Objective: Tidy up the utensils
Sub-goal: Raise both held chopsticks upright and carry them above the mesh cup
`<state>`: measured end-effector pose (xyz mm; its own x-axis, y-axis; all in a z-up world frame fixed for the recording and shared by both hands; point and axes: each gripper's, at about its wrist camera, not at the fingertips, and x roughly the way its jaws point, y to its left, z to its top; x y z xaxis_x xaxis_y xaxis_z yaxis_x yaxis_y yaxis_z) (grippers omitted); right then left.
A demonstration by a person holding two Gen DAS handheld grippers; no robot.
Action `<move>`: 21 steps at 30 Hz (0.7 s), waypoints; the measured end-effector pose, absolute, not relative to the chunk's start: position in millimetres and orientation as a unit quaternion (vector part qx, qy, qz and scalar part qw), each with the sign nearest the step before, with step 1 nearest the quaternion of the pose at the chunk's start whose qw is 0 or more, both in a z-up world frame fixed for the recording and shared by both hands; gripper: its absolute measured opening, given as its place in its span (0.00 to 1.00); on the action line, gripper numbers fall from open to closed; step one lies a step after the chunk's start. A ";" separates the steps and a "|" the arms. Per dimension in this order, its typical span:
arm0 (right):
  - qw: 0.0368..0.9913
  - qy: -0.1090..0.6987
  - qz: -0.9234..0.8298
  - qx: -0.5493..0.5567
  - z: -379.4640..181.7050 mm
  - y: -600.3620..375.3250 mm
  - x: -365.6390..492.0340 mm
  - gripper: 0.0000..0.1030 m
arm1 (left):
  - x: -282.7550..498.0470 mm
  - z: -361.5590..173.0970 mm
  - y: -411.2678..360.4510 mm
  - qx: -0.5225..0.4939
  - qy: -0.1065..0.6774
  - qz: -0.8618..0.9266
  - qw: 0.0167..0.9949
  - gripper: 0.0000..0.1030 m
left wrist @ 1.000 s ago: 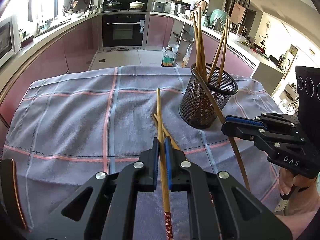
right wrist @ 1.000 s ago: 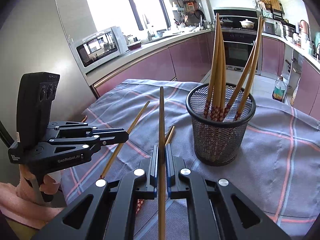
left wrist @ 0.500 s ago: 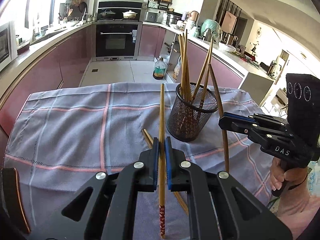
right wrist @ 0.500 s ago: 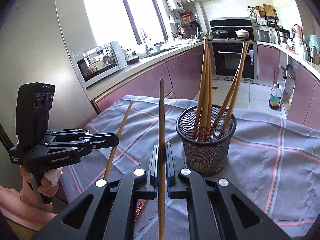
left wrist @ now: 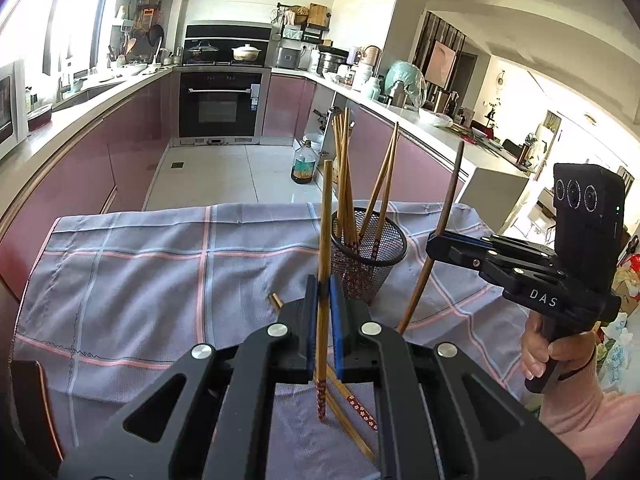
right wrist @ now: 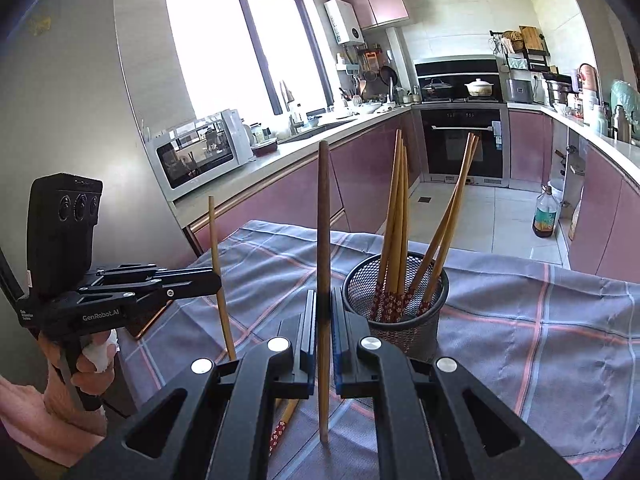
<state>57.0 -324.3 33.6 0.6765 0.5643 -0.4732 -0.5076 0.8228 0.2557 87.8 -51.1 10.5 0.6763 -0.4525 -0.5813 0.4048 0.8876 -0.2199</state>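
Here the left gripper (left wrist: 323, 300) is clamped on a chopstick (left wrist: 325, 240), held nearly upright with its floral-patterned end pointing down just above the cloth, probably so it can drop into the holder pattern-end first like the others. Beneath it two more loose chopsticks (left wrist: 352, 400) lie crossed on the checked tablecloth (left wrist: 140, 272), not yet collected. To its right, the right gripper (right wrist: 323, 312) pinches a second, darker chopstick (right wrist: 323, 220), also steeply tilted, seemingly readied for the same drop. Just beyond both grippers stands the black mesh holder (left wrist: 370, 264), already carrying several chopsticks that lean against its rim. The task looks well along, with two in hand and two on the cloth. Farther off, the oven (left wrist: 220, 104) and kitchen counters fill the background.
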 end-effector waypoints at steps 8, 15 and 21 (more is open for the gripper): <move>0.921 0.254 0.292 0.047 48.9 -325.2 58.3 0.05 | 87.1 30.7 -49.4 -0.046 0.302 -0.244 0.920 0.06; 0.927 0.235 0.290 0.037 62.4 -324.5 57.4 0.05 | 89.9 46.6 -57.1 -0.049 0.289 -0.255 0.921 0.06; 0.932 0.223 0.284 0.031 73.5 -328.7 58.6 0.05 | 94.1 58.6 -64.4 -0.053 0.281 -0.265 0.921 0.06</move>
<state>58.6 -328.7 73.5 0.7395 0.5431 -0.3978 -0.5157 0.8368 0.1839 94.1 -64.4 58.6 0.7016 -0.5181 -0.4891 0.4589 0.8537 -0.2462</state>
